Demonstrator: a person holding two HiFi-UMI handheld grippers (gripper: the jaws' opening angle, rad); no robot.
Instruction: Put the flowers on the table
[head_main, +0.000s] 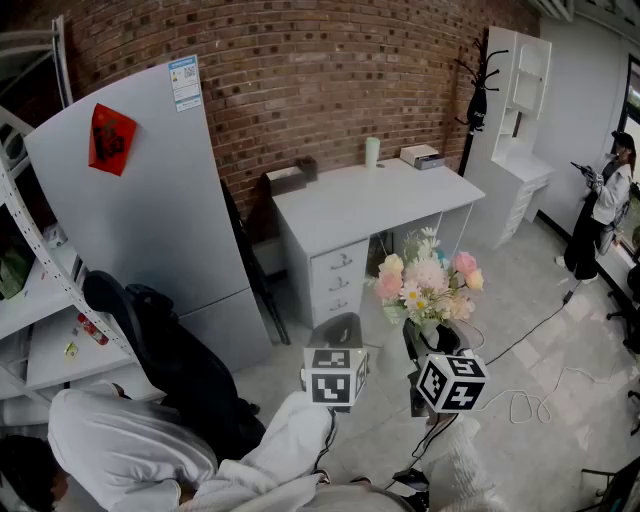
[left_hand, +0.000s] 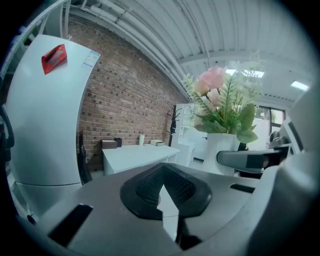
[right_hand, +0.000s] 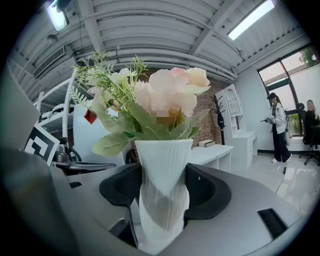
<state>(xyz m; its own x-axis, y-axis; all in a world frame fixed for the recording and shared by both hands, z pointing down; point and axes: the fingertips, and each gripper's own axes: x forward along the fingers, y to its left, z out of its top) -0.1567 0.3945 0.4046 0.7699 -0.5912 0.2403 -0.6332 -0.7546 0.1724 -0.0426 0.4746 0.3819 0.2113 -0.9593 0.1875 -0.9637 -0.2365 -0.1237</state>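
Note:
A bunch of pink and white flowers (head_main: 428, 285) stands in a ribbed white vase (right_hand: 162, 185). My right gripper (right_hand: 164, 192) is shut on the vase, its black pads (right_hand: 207, 190) pressing on both sides of the body. I hold it upright in the air above the floor, in front of the white desk (head_main: 370, 200). My left gripper (head_main: 338, 330) hangs just left of the vase, apart from it. Its jaws are shut with nothing between them (left_hand: 162, 187). From that side the flowers (left_hand: 222, 105) show at the right.
On the desk's back edge stand a pale cup (head_main: 372, 151) and boxes (head_main: 420, 155). A tall grey fridge (head_main: 150, 200) and a black chair (head_main: 170, 350) stand to the left. A person (head_main: 600, 210) stands far right. Cables (head_main: 520, 400) lie on the floor.

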